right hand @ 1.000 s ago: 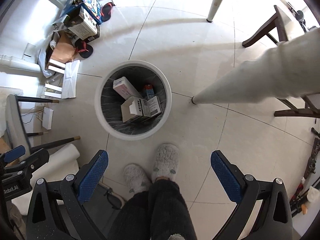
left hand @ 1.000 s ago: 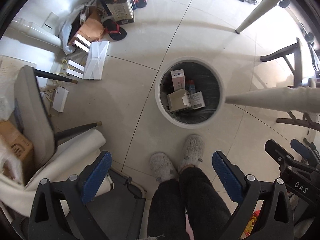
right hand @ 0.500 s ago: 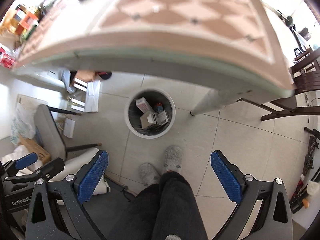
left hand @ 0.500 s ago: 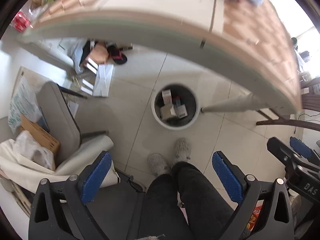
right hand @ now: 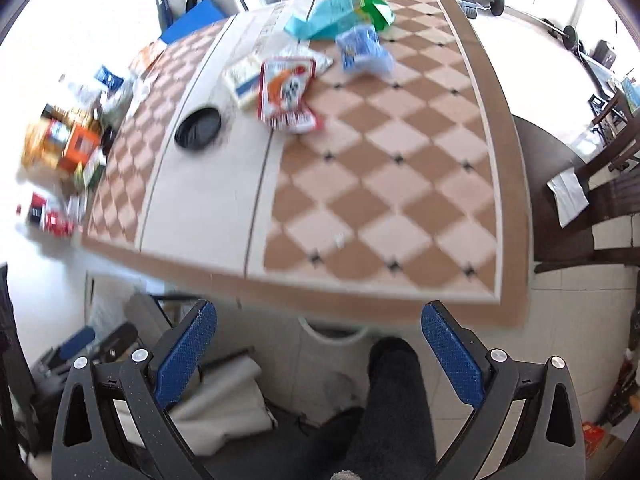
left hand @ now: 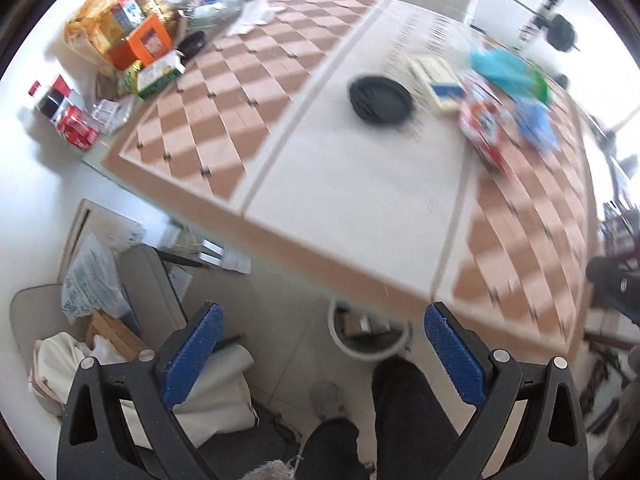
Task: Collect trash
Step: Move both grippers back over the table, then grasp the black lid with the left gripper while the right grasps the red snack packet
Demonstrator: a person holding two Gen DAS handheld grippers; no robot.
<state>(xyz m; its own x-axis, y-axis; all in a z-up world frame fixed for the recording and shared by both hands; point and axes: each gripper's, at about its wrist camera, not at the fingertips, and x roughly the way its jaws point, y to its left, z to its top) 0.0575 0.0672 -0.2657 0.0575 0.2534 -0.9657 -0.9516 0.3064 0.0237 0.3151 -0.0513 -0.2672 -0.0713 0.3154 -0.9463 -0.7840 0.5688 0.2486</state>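
Trash wrappers (right hand: 286,96) lie far across the desk (right hand: 384,184); both tongs, left (left hand: 320,354) and right (right hand: 318,350), hang empty, spread wide, ready to reach.

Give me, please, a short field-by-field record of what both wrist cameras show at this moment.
left gripper: open, empty, held above the floor in front of the table edge
right gripper: open, empty
table: checkered top
trash on table: red-and-white wrapper, blue packet, teal bag
black dish: on the pale centre strip
trash bin: on the floor, partly hidden under the table edge, boxes inside
image quality: motion-blurred
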